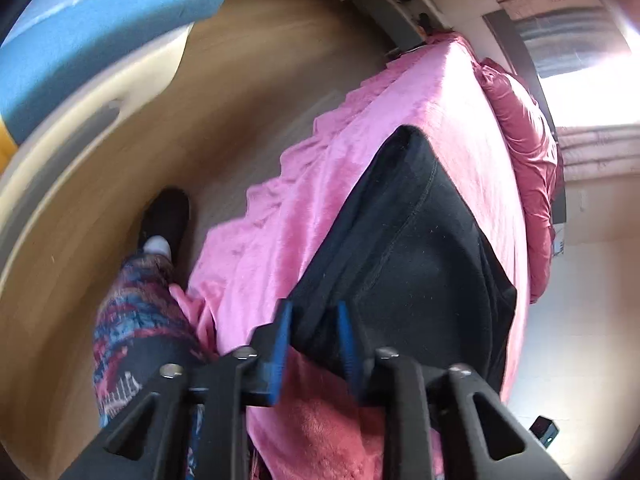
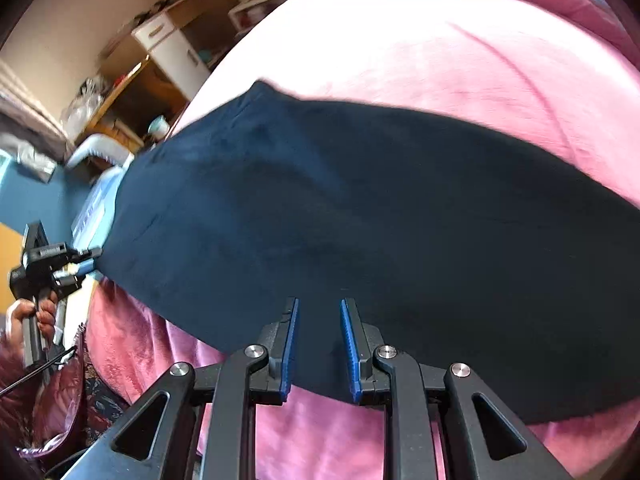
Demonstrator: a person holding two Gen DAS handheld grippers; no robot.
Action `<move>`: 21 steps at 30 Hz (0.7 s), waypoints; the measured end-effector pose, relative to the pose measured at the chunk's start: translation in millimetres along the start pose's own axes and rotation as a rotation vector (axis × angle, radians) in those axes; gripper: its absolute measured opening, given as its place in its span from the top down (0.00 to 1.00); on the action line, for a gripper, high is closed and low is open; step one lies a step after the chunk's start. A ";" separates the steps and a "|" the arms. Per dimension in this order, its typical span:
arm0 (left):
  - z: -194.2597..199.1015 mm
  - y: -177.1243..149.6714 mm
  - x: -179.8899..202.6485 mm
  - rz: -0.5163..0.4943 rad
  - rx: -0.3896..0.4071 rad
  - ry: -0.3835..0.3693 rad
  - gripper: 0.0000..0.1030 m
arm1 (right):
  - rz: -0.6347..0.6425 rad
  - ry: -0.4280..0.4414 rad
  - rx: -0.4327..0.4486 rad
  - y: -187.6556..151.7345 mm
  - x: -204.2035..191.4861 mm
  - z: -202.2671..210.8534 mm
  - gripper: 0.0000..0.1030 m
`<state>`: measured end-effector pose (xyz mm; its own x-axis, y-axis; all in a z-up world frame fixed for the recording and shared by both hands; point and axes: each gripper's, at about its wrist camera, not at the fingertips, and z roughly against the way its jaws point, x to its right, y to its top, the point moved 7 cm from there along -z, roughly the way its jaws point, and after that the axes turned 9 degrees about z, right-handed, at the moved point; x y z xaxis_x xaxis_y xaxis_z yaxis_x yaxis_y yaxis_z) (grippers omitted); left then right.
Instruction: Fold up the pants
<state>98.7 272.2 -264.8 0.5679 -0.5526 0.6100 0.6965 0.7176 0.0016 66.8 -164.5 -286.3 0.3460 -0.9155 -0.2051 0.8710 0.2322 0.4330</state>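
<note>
Black pants lie flat on a pink blanket that covers a bed. My left gripper sits at the pants' near corner, its blue pads a narrow gap apart with dark cloth filling the gap. From the right wrist view the pants stretch wide across the blanket. There my left gripper shows at their far left end, held by a hand. My right gripper is at the pants' near edge, pads close together with black fabric between them.
A patterned trouser leg and a dark shoe stand on the wooden floor beside the bed. A dark pink quilt lies along the bed's far side. A blue padded piece and a white cabinet stand beyond.
</note>
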 end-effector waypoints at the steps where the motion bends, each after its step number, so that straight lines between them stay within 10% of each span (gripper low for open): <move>1: 5.0 1.4 4.5 -0.021 0.021 -0.016 0.89 | 0.007 -0.003 -0.018 -1.1 -2.2 -6.5 0.79; 10: -2.6 3.0 6.8 -0.186 0.068 0.206 0.85 | 0.098 0.015 -0.074 1.1 -10.1 -10.9 0.77; 15: 41.8 20.6 26.5 -0.240 0.278 0.292 0.76 | 0.081 0.107 0.041 58.3 -5.9 16.5 0.77; 21: 46.9 -2.7 80.2 -0.363 0.270 0.121 0.75 | 0.075 0.123 0.079 138.3 1.7 1.5 0.77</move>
<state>121.9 245.8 -178.7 0.3668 -0.8221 0.4355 0.7293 0.5447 0.4140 187.3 -134.5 -225.4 0.4531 -0.8485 -0.2734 0.8126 0.2670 0.5180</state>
